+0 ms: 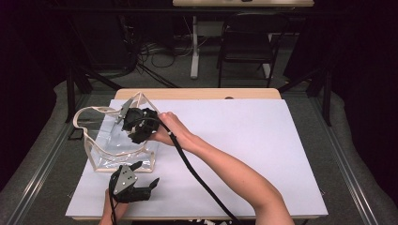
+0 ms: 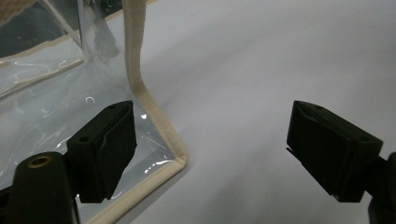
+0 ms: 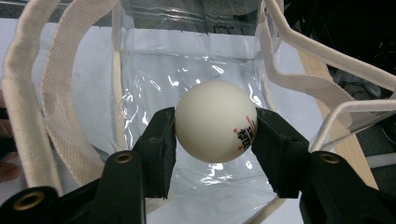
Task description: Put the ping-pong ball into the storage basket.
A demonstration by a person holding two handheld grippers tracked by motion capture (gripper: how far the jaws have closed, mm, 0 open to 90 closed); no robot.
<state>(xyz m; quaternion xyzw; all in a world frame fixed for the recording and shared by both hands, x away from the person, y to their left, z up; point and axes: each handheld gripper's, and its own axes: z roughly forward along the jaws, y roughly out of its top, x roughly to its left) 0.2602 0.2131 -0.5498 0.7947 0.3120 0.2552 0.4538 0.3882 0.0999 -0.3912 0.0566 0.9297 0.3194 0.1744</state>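
A clear plastic tote bag (image 1: 119, 150) with cream fabric trim and handles stands open at the table's left. My right gripper (image 3: 215, 128) is shut on a white ping-pong ball (image 3: 216, 121) with red and black print, held above the bag's open mouth (image 3: 187, 70). In the high view the right gripper (image 1: 137, 124) hovers over the bag's top. My left gripper (image 1: 146, 176) rests near the front edge, open and holding nothing. Its jaws straddle the bag's lower corner trim (image 2: 161, 135), with one finger (image 2: 105, 149) over the clear plastic.
A white sheet (image 1: 244, 140) covers most of the wooden table. The right gripper's black cable (image 1: 197, 178) trails along the forearm toward the front edge. Behind the table stand a black chair (image 1: 246, 42) and a desk leg (image 1: 194, 47).
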